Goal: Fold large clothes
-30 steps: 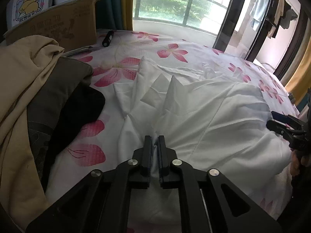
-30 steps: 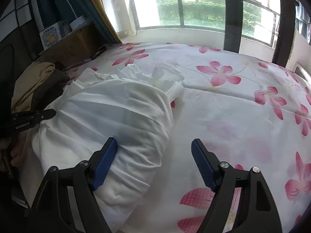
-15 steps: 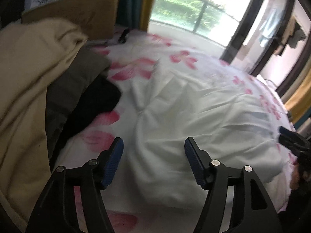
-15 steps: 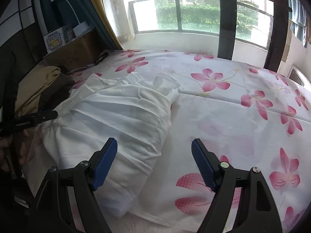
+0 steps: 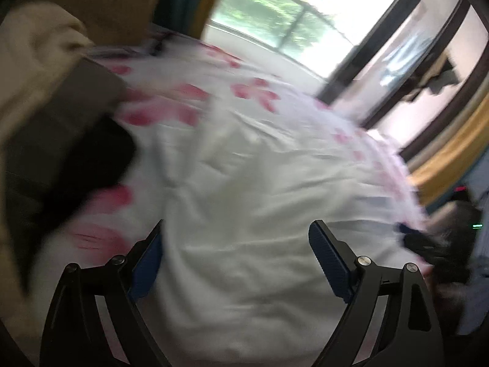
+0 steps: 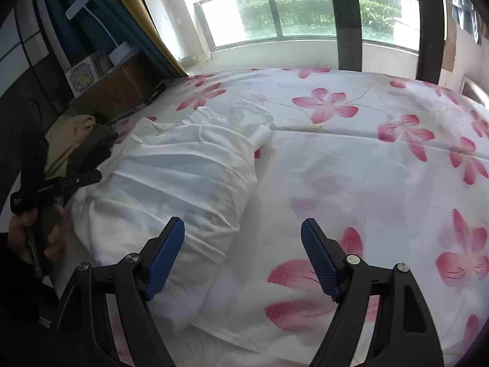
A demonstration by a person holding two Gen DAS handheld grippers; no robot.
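white fabric fills my view: the white garment [image 6: 180,183] lies bunched and wrinkled on the bed [image 6: 382,177], toward its left side, on a sheet printed with pink flowers. my left gripper [image 5: 235,260] hangs over the near part of the garment with its jaws spread wide and nothing between them; the blue pads [image 5: 328,263] are clear of the cloth as far as i can tell, though that view is smeared with blur. my right gripper [image 6: 243,257] is also wide open and holds nothing, its left pad over the garment's near edge and its right pad over the bare sheet. in the right wrist view my left hand [image 6: 33,232] grips the black handle at the garment's left edge. beside the garment, further left, sits a pile of beige and dark clothes [image 6: 76,143], touching or nearly touching it; i cannot tell which. behind the pile stands a cardboard box [image 6: 119,85], and the window [image 6: 299,9] with green bushes outside lies beyond the far side of the bed.
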